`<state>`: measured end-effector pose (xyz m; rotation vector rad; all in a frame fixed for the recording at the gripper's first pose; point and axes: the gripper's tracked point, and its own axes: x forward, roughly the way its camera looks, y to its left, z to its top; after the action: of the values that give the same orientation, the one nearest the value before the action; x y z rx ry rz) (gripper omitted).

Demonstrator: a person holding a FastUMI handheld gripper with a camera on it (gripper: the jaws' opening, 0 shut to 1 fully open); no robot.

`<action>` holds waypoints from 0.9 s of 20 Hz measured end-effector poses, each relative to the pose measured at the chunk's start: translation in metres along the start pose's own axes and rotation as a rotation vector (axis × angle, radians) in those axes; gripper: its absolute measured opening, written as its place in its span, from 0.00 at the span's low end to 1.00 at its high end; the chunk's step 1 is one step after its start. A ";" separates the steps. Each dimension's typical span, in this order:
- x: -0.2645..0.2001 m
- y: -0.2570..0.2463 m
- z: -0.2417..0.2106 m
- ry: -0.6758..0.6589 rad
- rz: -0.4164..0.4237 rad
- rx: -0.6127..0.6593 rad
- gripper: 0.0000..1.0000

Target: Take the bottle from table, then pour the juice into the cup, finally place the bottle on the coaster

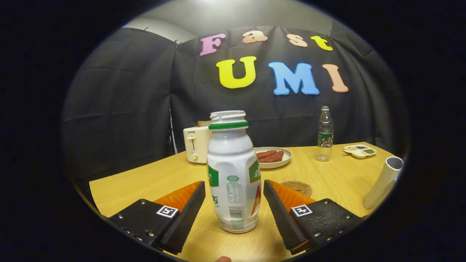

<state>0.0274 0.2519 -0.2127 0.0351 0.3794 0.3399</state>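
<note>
**Stage 1 of 3: Bottle Between Open Fingers, Grasp Not Yet Made**

While the gripper [235, 203] stands wide open, its two fingers flank the bottle [233, 174] with a clear gap on each side; neither finger touches it, and nothing is held.

**Near field.** The bottle stands upright on the table [327, 182], directly between the fingers at 12 o'clock. It is white, with a green neck ring and no cap fitted. Its label carries green panels, a printed table and a barcode; the print is too small to make out.

**Middle field.** The coaster [298, 188], a round patterned disc, lies flat at 1 o'clock, just beyond the right finger and bare. A pale tall cup [384, 182], appearing tilted by the lens, sits at 3 o'clock, well apart from the bottle.

**Far field.** A toaster [194, 143] sits at 11 o'clock, with a short word in capitals on its top corner. A plate [273, 157] holding dark red slices sits behind the bottle. A clear water bottle [325, 134] stands at 1 o'clock. A small divided dish [359, 150] lies at 2 o'clock.

**Progress.** Judged from this layout, no step is complete. Remaining: close on the bottle and lift, pour into the cup, set the bottle on the coaster.
</note>
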 end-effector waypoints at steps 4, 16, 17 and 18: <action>0.017 0.001 0.000 0.009 -0.020 -0.045 0.86; -0.015 -0.006 0.023 -0.042 -0.069 0.042 0.71; -0.017 -0.003 0.030 -0.056 -0.038 0.088 0.71; -0.020 -0.001 0.037 -0.075 -0.015 0.139 0.71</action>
<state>0.0243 0.2451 -0.1714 0.1810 0.3283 0.2963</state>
